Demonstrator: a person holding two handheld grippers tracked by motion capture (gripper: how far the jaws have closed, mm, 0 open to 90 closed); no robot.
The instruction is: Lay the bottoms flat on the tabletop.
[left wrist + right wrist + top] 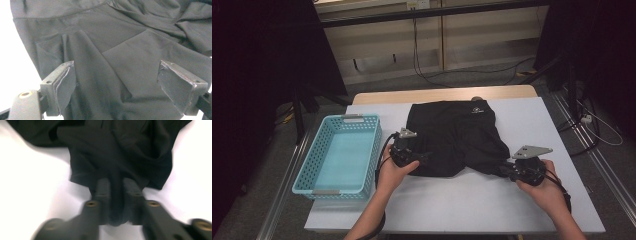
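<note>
A black garment (457, 135) lies spread on the white table (462, 205). My left gripper (422, 157) rests at the garment's near left edge. In the left gripper view the jaws stand wide apart over the smooth dark cloth (112, 50), and the left gripper (116, 75) is open with nothing pinched. My right gripper (504, 170) is at the garment's near right corner. In the right gripper view the right gripper (116, 182) has its jaws close together, with a fold of the black cloth (120, 150) caught between them.
A light blue plastic basket (344, 119) stands at the table's left edge, with nothing in it. Bare white table lies in front of the garment and to its right. Cables trail over the floor beyond the table's far edge.
</note>
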